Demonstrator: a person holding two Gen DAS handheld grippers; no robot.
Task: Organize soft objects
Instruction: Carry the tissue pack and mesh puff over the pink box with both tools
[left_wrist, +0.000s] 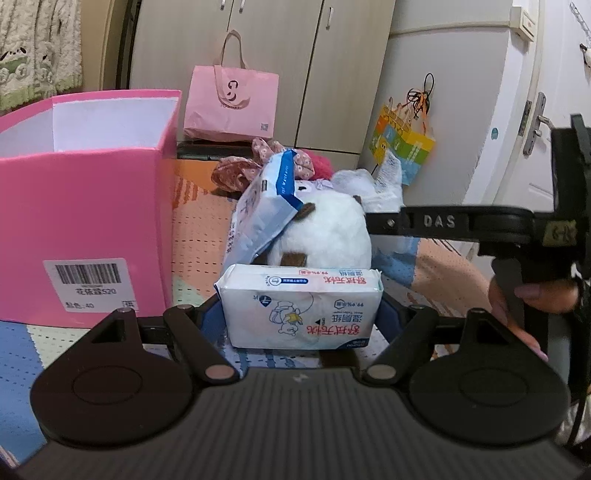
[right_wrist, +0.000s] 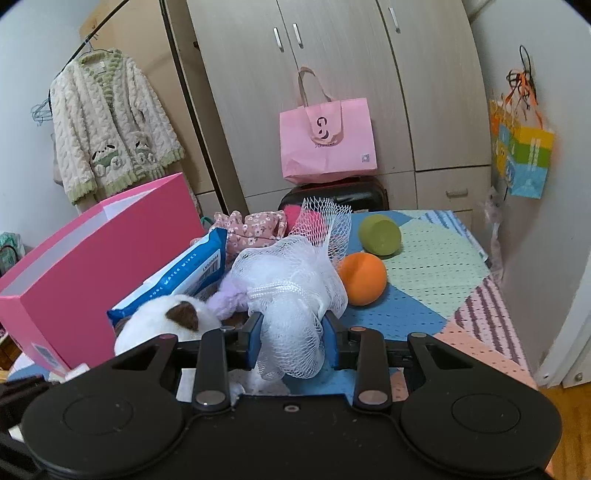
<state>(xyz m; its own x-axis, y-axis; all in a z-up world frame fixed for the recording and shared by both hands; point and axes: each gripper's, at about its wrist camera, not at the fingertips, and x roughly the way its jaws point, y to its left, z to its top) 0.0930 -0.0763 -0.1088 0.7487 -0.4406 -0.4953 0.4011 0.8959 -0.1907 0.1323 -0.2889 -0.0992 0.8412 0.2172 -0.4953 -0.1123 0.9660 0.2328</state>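
A white wet-wipe pack (left_wrist: 295, 314) with red print sits between the blue pads of my left gripper (left_wrist: 301, 295), which is shut on it just above the patchwork mat. Behind it lie a white plush toy (left_wrist: 328, 229) and a blue-edged wipes pack (left_wrist: 264, 206). My right gripper (right_wrist: 291, 334) is shut on a white mesh bath pouf (right_wrist: 291, 277), to the right of the plush toy (right_wrist: 173, 321). A black finger (left_wrist: 424, 221) of the right gripper reaches in from the right in the left wrist view. The pink open box (left_wrist: 85, 206) stands at left.
An orange ball (right_wrist: 362, 277) and a green ball (right_wrist: 380, 234) rest on the mat beyond the pouf. Floral fabric (right_wrist: 255, 229) and a red item in netting (right_wrist: 317, 221) lie behind. A pink bag (right_wrist: 328, 136) leans on the wardrobe. A hand (left_wrist: 517, 306) holds the right gripper.
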